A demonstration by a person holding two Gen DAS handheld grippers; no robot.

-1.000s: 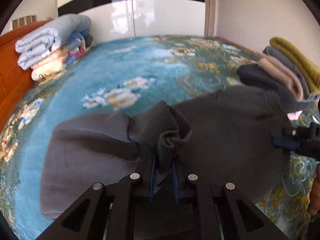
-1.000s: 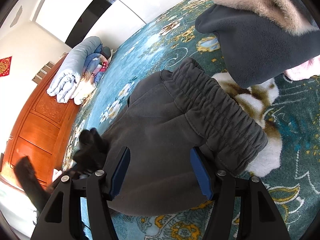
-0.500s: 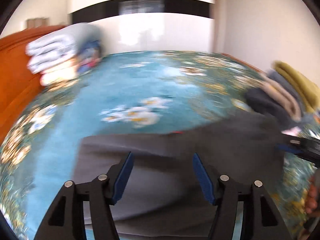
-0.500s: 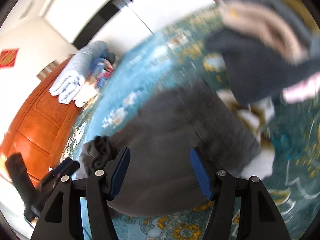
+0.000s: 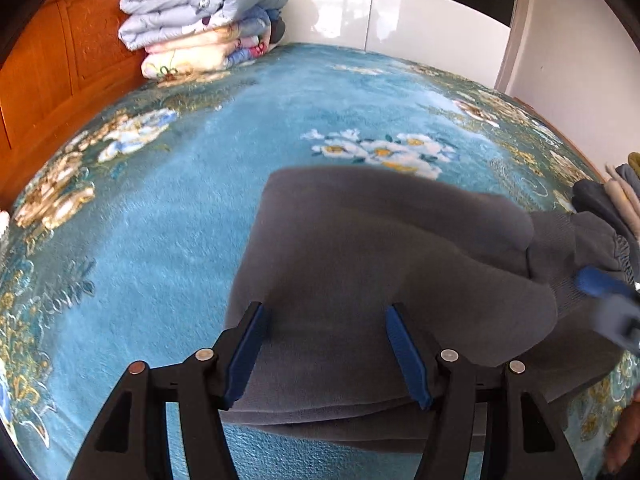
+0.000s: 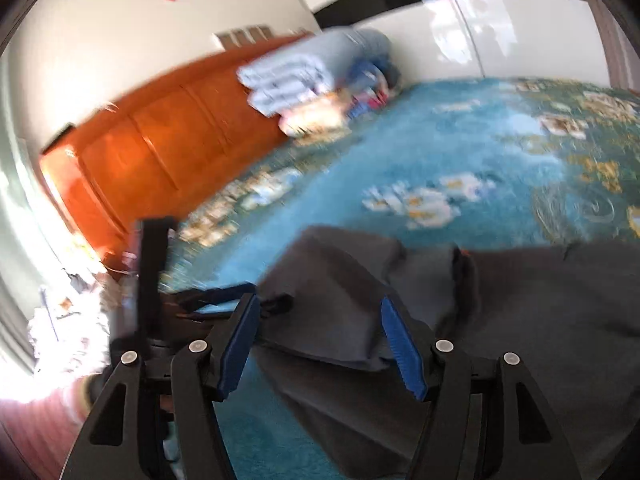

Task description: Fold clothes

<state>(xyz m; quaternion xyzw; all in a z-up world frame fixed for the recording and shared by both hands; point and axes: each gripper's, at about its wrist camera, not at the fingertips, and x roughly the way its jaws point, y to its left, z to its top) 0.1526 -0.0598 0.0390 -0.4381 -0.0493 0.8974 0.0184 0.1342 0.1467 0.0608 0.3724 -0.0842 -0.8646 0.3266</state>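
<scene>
A: Status on the left gripper?

B: We see its jaws standing apart, nothing pinched. Blue pads hang over the grey trousers, clear of the cloth as far as we can tell.

A: And the trousers?

B: Lying folded on the blue flowered blanket that covers the bed. Layers stacked at the near edge, a ribbed cuff and the elastic waistband bunched at the right end. The garment is at centre-right in the left wrist view.

A: Right gripper?

B: Released too. Jaws apart with no cloth clamped between the pads. It hovers over the near left corner of the same trousers. That view is motion-blurred, so we can't call pad-to-cloth contact.

A: Do we see one tool from the other camera?

B: Yes. The right gripper shows as a blurred blue-and-grey shape at the right edge of the left view, beside the waistband. The left one shows as a dark frame at the left of the right view.

A: Anything else on the bed?

B: Folded quilts stacked against the orange wooden headboard, well apart from the trousers. A pile of folded clothes at the far right, just beside the waistband. Part of a hand shows at the bottom right corner.
</scene>
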